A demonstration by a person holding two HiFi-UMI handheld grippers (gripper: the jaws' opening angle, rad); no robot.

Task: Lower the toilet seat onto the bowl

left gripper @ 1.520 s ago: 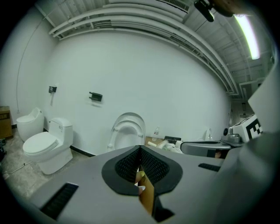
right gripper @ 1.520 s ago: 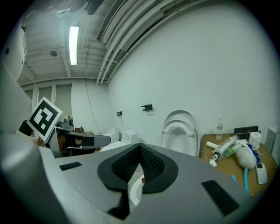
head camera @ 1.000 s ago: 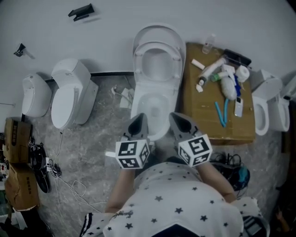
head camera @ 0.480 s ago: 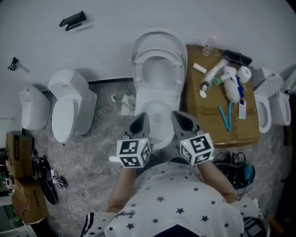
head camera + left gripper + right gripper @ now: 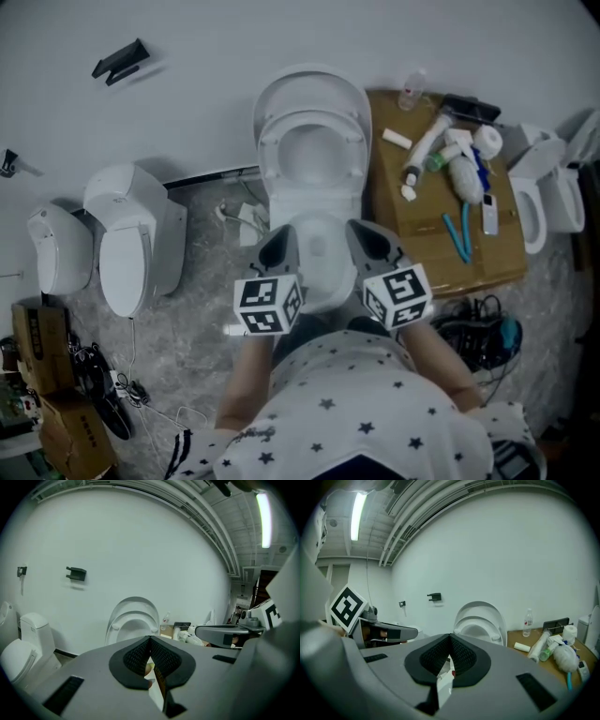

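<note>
Nearest, over toilet bowl [image 5: 317,255]: left tool [image 5: 279,240] and right tool [image 5: 362,236] both closed tight, empty. Grey marbled floor [image 5: 192,323] below. Beyond, toilet seat [image 5: 269,155] upright against lid [image 5: 309,86], white wall [image 5: 234,47] behind. Cluttered brown bench [image 5: 422,239] right.

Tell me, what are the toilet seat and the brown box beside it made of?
The toilet seat looks like smooth white plastic, maybe ceramic: its surface is even, rounded and seamless. The brown box looks like matte cardboard: a dull tan top with straight, sharp edges.
</note>
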